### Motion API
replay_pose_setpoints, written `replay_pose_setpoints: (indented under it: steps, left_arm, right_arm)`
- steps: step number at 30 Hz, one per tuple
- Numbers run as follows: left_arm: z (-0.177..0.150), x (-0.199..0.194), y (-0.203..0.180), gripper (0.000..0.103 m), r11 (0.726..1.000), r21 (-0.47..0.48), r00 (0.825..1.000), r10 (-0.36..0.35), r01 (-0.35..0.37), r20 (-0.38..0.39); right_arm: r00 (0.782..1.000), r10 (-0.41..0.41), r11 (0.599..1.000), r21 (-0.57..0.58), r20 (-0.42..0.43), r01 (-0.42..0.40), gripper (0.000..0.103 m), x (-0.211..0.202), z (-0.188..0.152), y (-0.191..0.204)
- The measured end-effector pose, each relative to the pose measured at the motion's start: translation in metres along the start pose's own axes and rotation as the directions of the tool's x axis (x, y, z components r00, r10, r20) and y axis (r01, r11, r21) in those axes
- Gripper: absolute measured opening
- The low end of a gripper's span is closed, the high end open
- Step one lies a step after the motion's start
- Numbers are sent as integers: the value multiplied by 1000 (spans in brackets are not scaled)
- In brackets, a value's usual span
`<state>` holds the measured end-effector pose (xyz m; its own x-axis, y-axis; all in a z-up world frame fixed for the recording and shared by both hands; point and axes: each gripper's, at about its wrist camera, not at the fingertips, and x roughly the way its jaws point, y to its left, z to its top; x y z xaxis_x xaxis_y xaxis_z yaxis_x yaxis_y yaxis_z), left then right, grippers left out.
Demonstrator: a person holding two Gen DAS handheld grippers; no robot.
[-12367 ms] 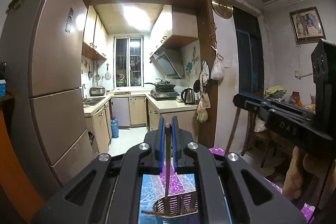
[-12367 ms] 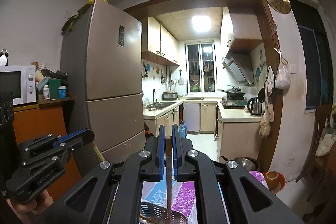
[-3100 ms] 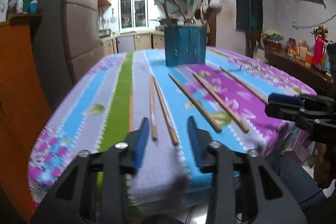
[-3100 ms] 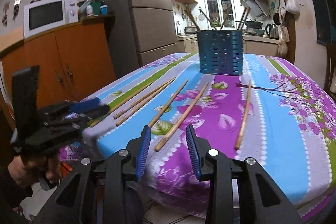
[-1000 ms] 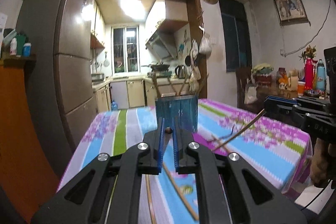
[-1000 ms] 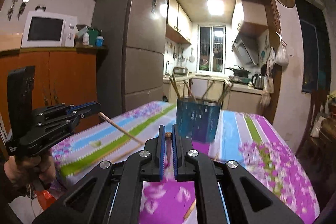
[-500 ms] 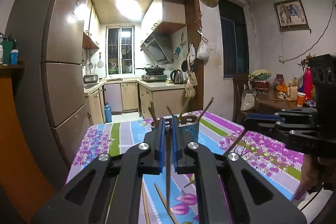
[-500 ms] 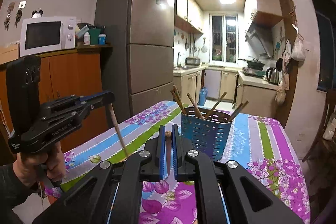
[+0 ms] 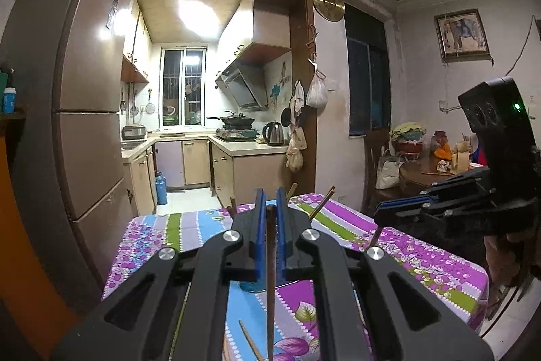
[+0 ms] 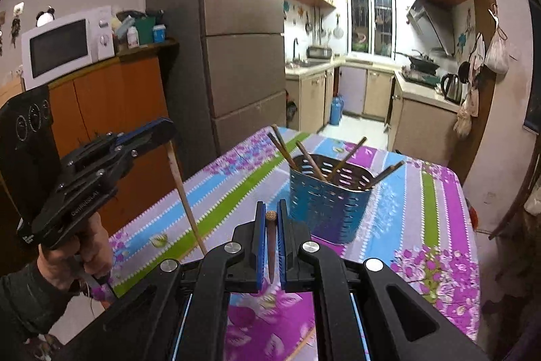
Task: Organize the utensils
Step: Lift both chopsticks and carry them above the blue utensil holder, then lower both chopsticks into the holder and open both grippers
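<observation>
Above the floral tablecloth (image 10: 436,192), each closed gripper, left (image 9: 269,208) and right (image 10: 270,212), pinches one chopstick (image 10: 184,192); the blue holder (image 10: 329,208) stands at one o'clock.

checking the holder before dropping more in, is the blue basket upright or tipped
Upright. The basket stands on its base on the table, rim level, with several chopsticks leaning out of its open top.

Table w/ floral striped cloth (image 10: 436,192) carries blue utensil basket (image 10: 329,208) & loose chopstick (image 9: 250,342) near front.
</observation>
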<state>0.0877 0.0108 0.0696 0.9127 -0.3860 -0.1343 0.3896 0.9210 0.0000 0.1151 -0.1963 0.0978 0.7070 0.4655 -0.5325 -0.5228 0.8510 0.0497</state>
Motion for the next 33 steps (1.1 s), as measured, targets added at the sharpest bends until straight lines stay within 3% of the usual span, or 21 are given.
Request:
replay_pose_setpoints:
  steps: [9,14,33]
  left_arm:
    - [10,21,0,5,1000,5,1000,-8,8,0]
    - [23,33,-3,5,1000,11,1000,-5,5,12]
    - [135,69,8,5,999,-35,978,41,-34,204]
  right_arm:
    - [999,-18,1000,17,-34,18,8,-8,27,-22]
    - [1000,-26,999,22,-11,26,8,-13,42,-30]
    - [989,-86,996,44,120,81,8,-34,144,-77]
